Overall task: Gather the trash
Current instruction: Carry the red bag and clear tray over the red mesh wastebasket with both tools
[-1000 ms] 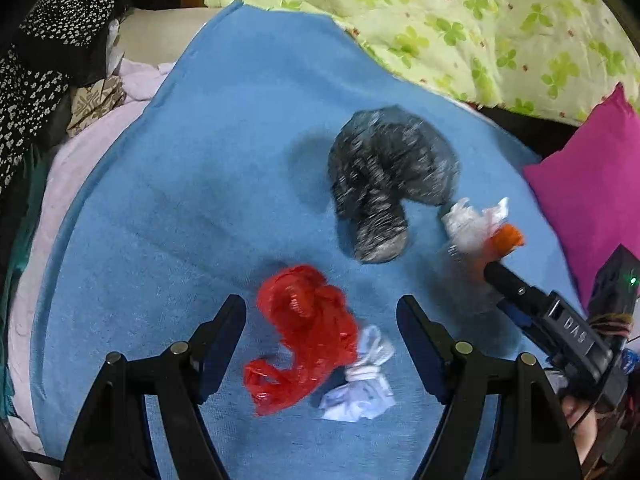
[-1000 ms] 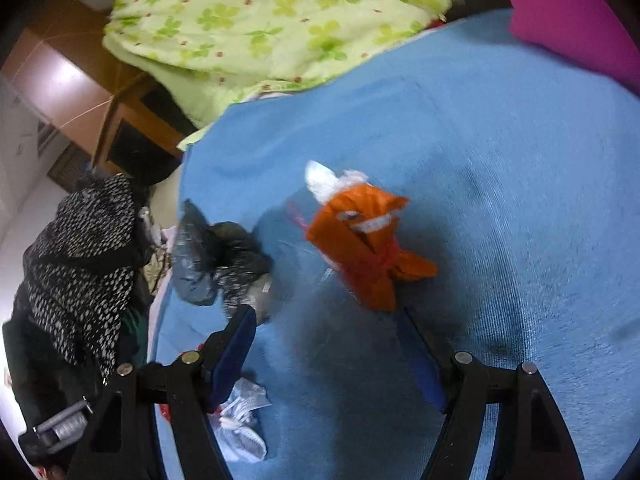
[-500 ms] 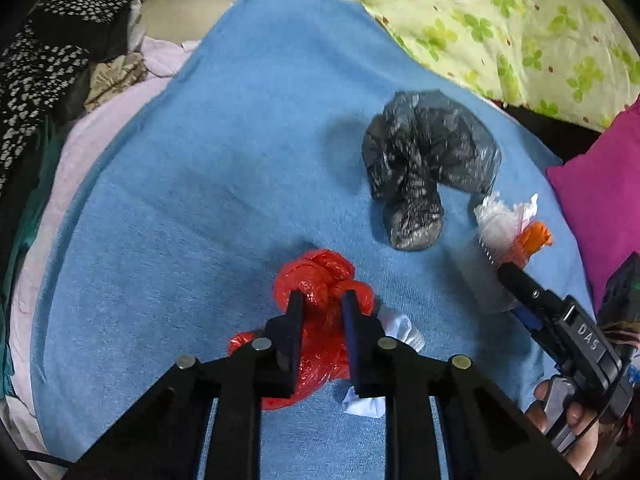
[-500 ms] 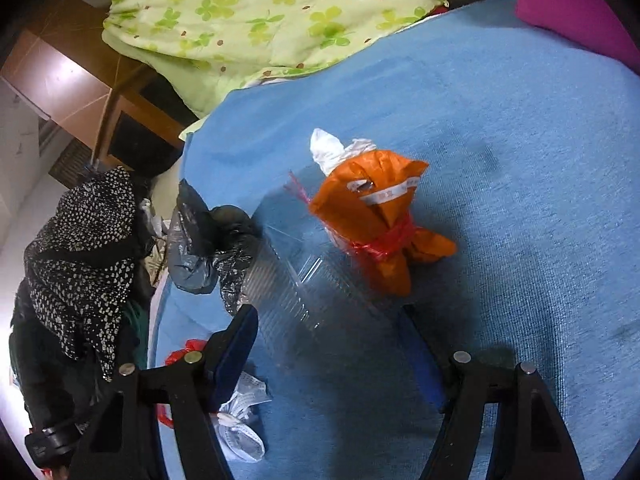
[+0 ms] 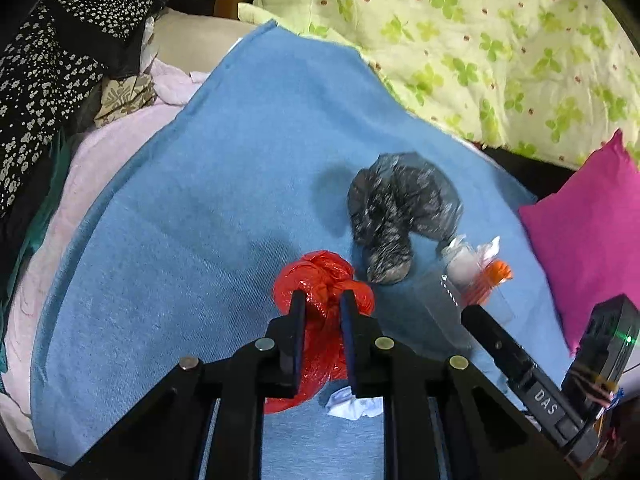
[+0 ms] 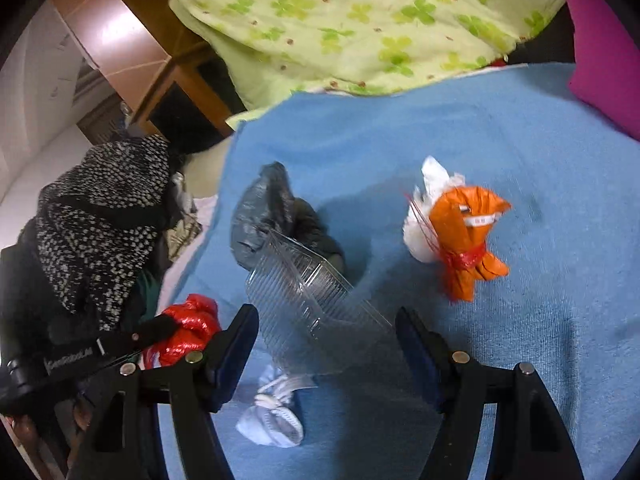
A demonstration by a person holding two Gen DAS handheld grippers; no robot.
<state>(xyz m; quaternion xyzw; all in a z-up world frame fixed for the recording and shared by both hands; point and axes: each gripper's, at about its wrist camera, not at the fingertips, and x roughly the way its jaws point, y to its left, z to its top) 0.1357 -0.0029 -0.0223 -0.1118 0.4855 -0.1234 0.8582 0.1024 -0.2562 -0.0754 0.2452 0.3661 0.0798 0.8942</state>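
Trash lies on a blue towel [image 5: 224, 184]. My left gripper [image 5: 322, 312] is shut on a crumpled red plastic bag [image 5: 320, 280], lifted a little; it also shows in the right wrist view [image 6: 188, 326]. My right gripper [image 6: 326, 336] holds a clear plastic container [image 6: 316, 300] between its jaws, which stand wide apart on its two sides. A grey-black bag [image 5: 400, 212] lies beyond. An orange and white tied bag [image 6: 460, 232] lies to the right. A white crumpled wad [image 6: 272, 420] lies on the towel below the container.
A green clover-print quilt [image 5: 480, 40] borders the towel at the back. A magenta pillow [image 5: 592, 232] sits at the right. Black spotted clothing [image 5: 48, 48] and pink fabric [image 5: 100, 152] lie at the left. A wooden bed frame [image 6: 176, 76] stands behind.
My left gripper closed on the red bag and lifted it off the white wad. My right gripper rose with the clear container, moving back from the orange bag.
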